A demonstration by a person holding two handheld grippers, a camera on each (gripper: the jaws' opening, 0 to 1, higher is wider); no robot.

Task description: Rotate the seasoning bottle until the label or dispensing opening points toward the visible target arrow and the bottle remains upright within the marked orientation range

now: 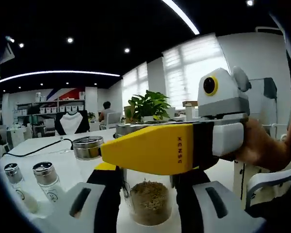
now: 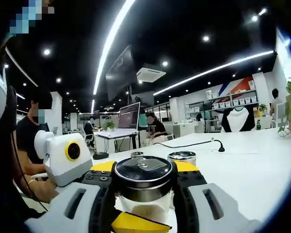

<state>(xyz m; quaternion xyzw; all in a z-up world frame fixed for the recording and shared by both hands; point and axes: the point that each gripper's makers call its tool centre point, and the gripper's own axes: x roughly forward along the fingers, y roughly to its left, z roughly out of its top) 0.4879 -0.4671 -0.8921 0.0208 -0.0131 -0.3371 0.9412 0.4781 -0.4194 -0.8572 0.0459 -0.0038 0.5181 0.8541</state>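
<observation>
I had the seasoning bottle (image 1: 148, 201) low in the centre of the left gripper view, standing upright between my left gripper (image 1: 148, 213) jaws, which sat narrow against its glass sides. In the right gripper view the same bottle filled the bottom centre, and my right gripper (image 2: 144, 194) was clamped around its lid (image 2: 143, 171) from the opposite side. So both tools gripped one jar, its long axis vertical, and I judged any turn had to go about that axis. I could not see a label, opening or target arrow. The jar was clear glass with coarse brown granules inside and a round, shiny metal lid. Two small shakers (image 1: 31, 182) with perforated metal tops stood at the lower left of the left gripper view on the white table (image 1: 53, 155).
</observation>
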